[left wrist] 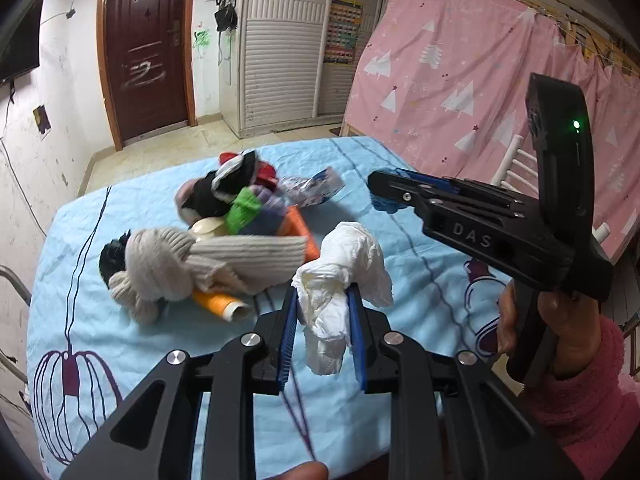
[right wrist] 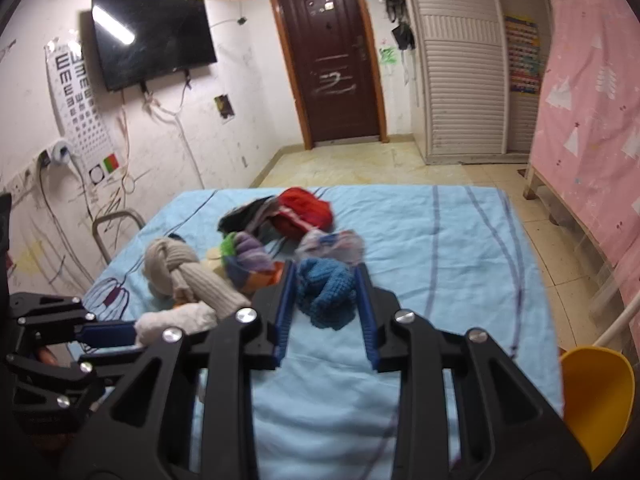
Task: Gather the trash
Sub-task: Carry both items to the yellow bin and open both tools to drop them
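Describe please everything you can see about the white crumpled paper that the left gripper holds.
The white crumpled paper looks like a soft tissue or napkin, wrinkled and bunched into an uneven wad. The left gripper has its jaws shut on its middle, blue pads pressing both sides. One lobe bulges above the jaws, a tail hangs below. It seems lifted off the light blue sheet, apart from the sock pile.
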`<state>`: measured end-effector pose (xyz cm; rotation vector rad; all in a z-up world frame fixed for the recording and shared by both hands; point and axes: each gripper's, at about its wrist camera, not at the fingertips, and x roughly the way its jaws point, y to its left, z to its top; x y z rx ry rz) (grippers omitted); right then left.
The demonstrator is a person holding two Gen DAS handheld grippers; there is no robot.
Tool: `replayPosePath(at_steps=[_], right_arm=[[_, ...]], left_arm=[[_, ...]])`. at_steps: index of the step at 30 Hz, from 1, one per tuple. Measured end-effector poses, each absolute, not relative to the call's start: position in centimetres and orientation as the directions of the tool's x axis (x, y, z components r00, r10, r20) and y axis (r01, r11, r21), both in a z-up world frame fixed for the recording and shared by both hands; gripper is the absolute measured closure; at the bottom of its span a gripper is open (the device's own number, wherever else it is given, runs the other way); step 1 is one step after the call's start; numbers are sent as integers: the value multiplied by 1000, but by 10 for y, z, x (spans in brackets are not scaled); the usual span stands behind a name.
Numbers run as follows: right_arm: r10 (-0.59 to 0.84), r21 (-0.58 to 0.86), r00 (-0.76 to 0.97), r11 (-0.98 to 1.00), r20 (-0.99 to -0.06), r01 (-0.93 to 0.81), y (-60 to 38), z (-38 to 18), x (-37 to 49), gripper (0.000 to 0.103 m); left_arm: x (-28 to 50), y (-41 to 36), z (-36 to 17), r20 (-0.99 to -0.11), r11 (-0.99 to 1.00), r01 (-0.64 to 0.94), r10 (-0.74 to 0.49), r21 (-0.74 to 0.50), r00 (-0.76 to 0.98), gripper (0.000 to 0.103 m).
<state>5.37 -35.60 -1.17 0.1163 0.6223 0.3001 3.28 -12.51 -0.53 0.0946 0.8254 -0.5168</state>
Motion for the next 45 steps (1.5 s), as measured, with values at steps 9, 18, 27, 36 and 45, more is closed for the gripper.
replayPosePath(at_steps=[9,18,27,36,45], right_arm=[[252,219,819,963,-515,-158,-415,-5,33,75],[133,211,855,977,-501,-28,-485,0,7,75],[16,209,858,972,-514,107,-552,-9,-17,75],[-40,244,849,949,-527,197,-600,-22,-35,75],[-76,315,864,912,-497,262,-637,-22,-57,50]], left_arm=[[31,-170,9,-712,848,525,-411,-70,569,87],[25,-233,20,-702,788,615,-460,-40,544,87],[20,-302,30,-695,721,692,-504,-11,514,87],[22,-365,29,-717,668,744,-531,-25,453,87],[24,-421,11,-760,619,783,-538,-62,365,87]])
